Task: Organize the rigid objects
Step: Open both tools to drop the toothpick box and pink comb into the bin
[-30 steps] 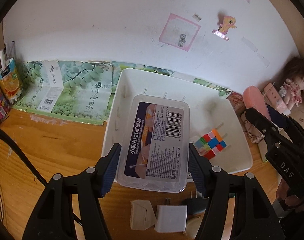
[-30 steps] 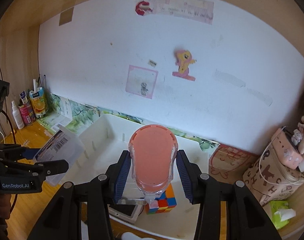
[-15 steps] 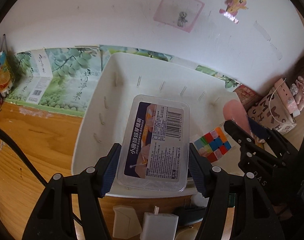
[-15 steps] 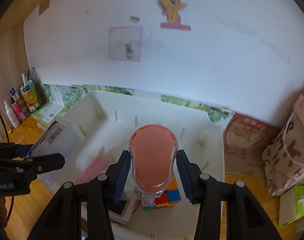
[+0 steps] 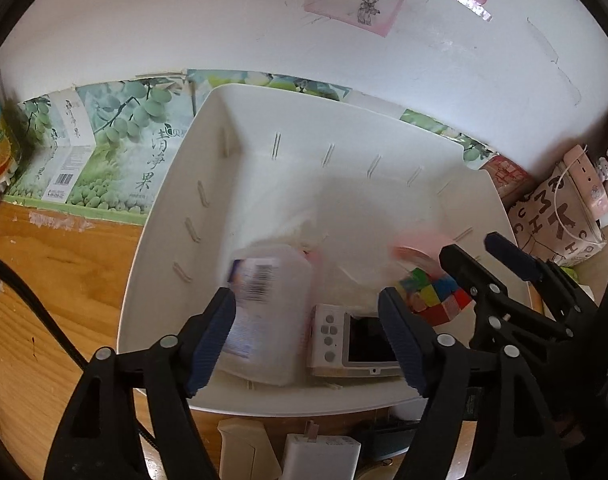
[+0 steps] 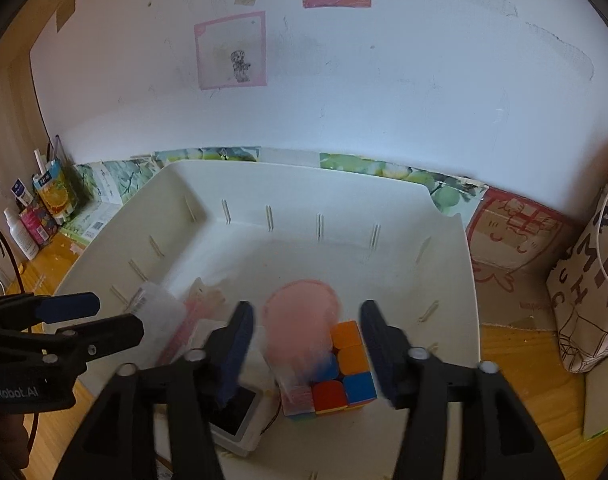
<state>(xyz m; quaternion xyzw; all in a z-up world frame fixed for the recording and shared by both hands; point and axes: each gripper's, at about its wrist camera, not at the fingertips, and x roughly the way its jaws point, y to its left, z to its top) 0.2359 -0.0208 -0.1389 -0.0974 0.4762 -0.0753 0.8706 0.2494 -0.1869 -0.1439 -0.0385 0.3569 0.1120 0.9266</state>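
Both hand-held grippers, left (image 5: 306, 332) and right (image 6: 304, 346), have just been opening, so the clear plastic box (image 5: 264, 312) and pink case (image 6: 302, 320) are dropping blurred into the white bin (image 5: 164, 248), and the case could bounce off the cube (image 6: 344, 372).

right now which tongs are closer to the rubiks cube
Right. The right tongs straddle the rubiks cube, with its pink item blurred just beside it; the left tongs hang over the clear box, farther left.

Clear plastic box (image 5: 266, 312) motion-blurred, label unreadable. Pink-lidded container (image 6: 302, 322) smeared, at 12 o'clock of puzzle cube (image 6: 342, 372), hiding its left face. White charger (image 5: 322, 458) cut off at 6 o'clock.
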